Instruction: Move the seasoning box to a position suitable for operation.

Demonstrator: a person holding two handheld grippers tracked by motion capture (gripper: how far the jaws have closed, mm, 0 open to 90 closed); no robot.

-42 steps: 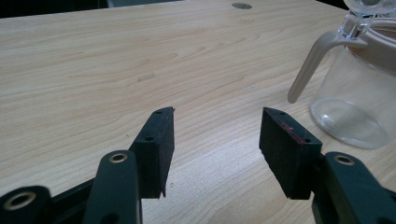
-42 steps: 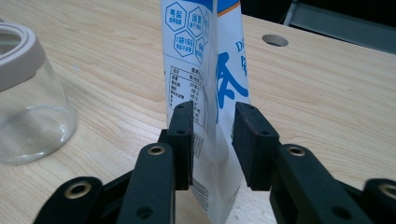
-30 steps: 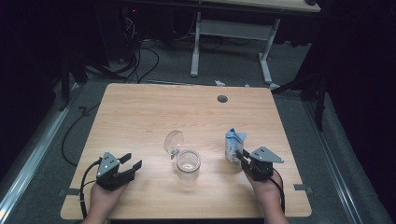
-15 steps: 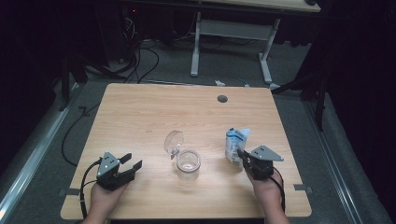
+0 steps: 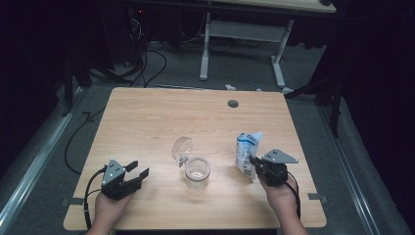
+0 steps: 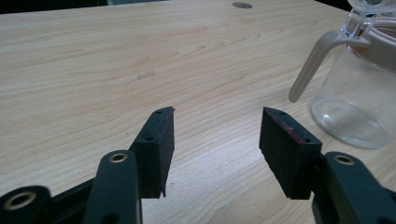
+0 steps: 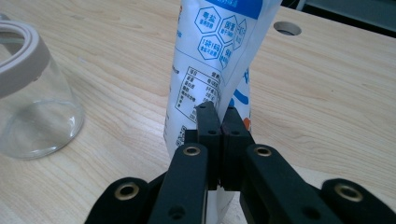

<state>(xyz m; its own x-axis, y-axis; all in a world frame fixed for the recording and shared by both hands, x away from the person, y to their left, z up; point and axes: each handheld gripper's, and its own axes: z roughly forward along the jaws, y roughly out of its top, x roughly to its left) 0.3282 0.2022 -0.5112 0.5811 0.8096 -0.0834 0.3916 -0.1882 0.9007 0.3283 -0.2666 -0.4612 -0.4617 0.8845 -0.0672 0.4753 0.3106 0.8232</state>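
A clear glass jar [image 5: 197,172] stands mid-table with its hinged lid [image 5: 181,148] flipped open behind it. The jar [image 6: 355,93] also shows at the right of the left gripper view, its pale latch arm hanging down. A white and blue printed pouch [image 5: 245,149] stands upright to the jar's right. My right gripper [image 5: 253,161] is shut on the pouch's lower back fold [image 7: 210,84], jaws pressed together on it. My left gripper [image 5: 134,170] rests open near the table's front left, jaws apart over bare wood [image 6: 215,135], well left of the jar.
The wooden table [image 5: 147,122] has a round cable hole [image 5: 233,103] at the back right. Beyond the far edge are cables on the floor and a white desk frame [image 5: 244,39]. A hand holds each gripper at the table's front edge.
The pouch held by the right gripper has shifted slightly; the left gripper and jar stay put.
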